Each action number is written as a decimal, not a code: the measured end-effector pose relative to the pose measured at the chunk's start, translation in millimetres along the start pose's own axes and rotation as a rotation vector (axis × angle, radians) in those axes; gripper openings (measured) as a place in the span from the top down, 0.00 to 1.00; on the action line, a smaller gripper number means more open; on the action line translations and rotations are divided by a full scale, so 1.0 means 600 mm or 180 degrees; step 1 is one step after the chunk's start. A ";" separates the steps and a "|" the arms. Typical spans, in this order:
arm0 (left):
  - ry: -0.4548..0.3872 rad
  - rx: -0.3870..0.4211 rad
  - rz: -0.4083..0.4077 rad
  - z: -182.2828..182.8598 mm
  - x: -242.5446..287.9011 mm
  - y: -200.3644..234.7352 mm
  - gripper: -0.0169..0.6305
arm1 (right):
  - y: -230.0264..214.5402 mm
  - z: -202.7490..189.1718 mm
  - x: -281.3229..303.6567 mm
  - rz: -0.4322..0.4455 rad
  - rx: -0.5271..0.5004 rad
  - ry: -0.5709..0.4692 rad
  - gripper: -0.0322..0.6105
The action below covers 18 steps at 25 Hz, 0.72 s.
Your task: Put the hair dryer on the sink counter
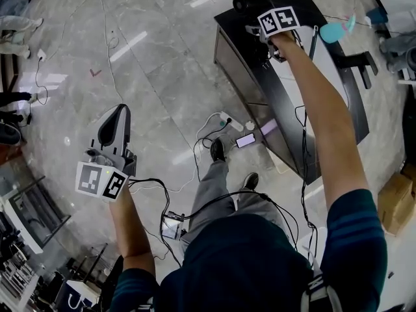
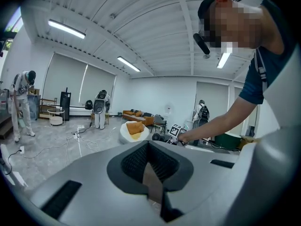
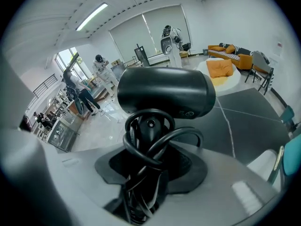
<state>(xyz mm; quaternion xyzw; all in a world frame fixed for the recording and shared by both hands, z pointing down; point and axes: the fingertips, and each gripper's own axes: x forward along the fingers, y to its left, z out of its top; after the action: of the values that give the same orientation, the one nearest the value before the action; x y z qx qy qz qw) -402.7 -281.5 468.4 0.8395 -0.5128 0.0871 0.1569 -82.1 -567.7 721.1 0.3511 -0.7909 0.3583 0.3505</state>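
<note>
This is a large open robotics lab or test hall: a polished grey stone floor (image 1: 149, 77) carries loose cables (image 1: 207, 130) and a power strip (image 1: 233, 121) near the middle of the head view. In the left gripper view, strip lights (image 2: 66, 28) hang under a beamed white ceiling at ten o'clock. Toward nine o'clock a white robot (image 2: 99, 108) stands before tall blinds (image 2: 68, 81), with orange sofas (image 2: 136, 114) beside it.

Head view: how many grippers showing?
2. The left gripper hangs over the floor at lower left, jaws together, empty. The right gripper is at upper right over the black counter, clamped on the hair dryer.
</note>
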 end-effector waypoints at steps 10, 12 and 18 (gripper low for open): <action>-0.0007 -0.0051 0.0003 -0.011 0.010 0.004 0.97 | -0.011 -0.033 0.034 -0.0160 -0.0066 0.0339 0.65; -0.0008 -0.0058 0.0008 -0.013 0.009 0.005 0.97 | -0.013 -0.042 0.041 -0.0189 -0.0080 0.0380 0.65; -0.0008 -0.0072 0.0012 -0.020 0.009 0.005 0.97 | -0.010 -0.048 0.045 -0.0317 -0.0271 0.0485 0.63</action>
<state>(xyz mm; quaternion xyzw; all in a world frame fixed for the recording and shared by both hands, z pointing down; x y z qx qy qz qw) -402.7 -283.0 481.9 0.8368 -0.5156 0.0805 0.1655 -82.5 -555.5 758.7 0.3465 -0.7581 0.3321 0.4416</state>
